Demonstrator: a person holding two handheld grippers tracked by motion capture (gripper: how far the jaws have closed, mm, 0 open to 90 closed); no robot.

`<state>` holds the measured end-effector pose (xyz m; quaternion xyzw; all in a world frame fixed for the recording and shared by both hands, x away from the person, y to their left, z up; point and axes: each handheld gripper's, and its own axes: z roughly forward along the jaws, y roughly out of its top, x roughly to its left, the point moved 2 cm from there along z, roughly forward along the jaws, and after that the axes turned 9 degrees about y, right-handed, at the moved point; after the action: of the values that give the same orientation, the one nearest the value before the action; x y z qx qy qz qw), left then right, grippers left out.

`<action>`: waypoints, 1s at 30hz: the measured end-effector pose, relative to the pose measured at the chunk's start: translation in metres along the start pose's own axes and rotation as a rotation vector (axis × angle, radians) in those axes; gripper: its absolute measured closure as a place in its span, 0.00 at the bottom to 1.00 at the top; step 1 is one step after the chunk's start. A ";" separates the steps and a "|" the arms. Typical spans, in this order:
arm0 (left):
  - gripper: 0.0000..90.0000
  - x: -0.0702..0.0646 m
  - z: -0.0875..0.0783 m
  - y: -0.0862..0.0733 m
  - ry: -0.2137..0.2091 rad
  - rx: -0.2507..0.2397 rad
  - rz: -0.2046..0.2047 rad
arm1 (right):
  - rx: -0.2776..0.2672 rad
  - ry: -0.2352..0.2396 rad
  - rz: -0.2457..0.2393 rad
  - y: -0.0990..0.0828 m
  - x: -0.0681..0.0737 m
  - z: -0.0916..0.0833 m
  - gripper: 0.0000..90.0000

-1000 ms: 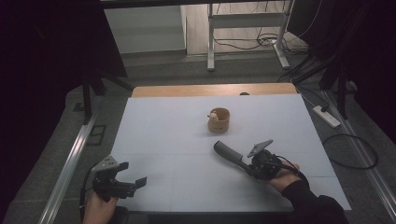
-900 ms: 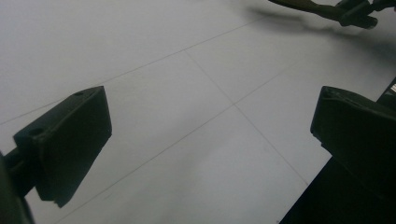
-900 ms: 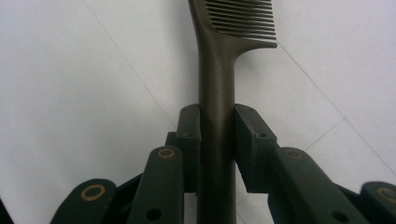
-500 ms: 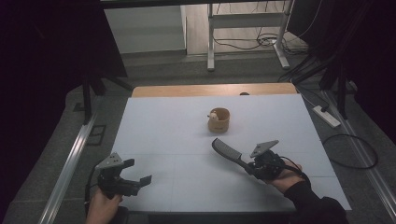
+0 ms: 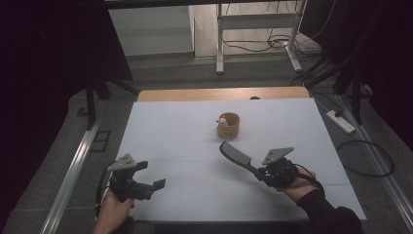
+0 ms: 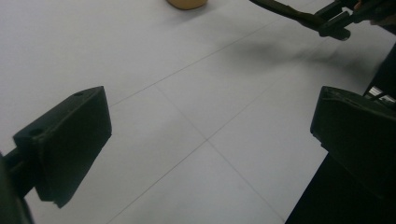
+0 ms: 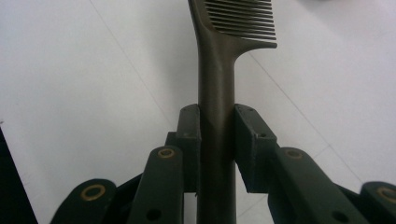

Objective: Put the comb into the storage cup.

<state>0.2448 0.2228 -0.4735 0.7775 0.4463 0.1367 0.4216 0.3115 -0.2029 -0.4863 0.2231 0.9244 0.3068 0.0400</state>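
White tabletop (image 5: 195,131) fills the middle of the high view, with dark floor around it and one wooden strip along its far edge. One small round wooden cup (image 5: 228,125) stands near the table's center, at about twelve o'clock from my hands. I hold two grippers. My right gripper (image 5: 265,171), at about four o'clock on the table, pinches the handle of one dark comb (image 5: 235,155); in the right gripper view both pads press against that handle (image 7: 217,121), teeth pointing away. The comb's toothed end angles toward ten o'clock, just short of the cup. My left gripper (image 5: 155,185), at seven o'clock, has its jaws spread wide and holds nothing.
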 end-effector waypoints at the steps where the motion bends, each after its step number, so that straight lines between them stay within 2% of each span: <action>1: 0.00 -0.001 0.001 0.002 -0.004 0.000 0.002 | -0.005 0.000 -0.005 0.000 0.001 -0.001 0.81; 11: 0.00 -0.005 0.015 0.021 -0.050 -0.001 0.003 | -0.066 -0.004 -0.034 0.004 0.005 -0.008 0.81; 22: 0.00 -0.007 0.027 0.038 -0.093 -0.007 -0.022 | -0.112 -0.017 -0.064 0.008 0.010 -0.013 0.81; 30: 0.00 -0.011 0.038 0.051 -0.120 0.001 -0.010 | -0.143 -0.032 -0.088 0.010 0.013 -0.016 0.81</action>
<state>0.2906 0.1814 -0.4548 0.7822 0.4242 0.0873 0.4479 0.3006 -0.1991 -0.4662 0.1839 0.9083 0.3662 0.0841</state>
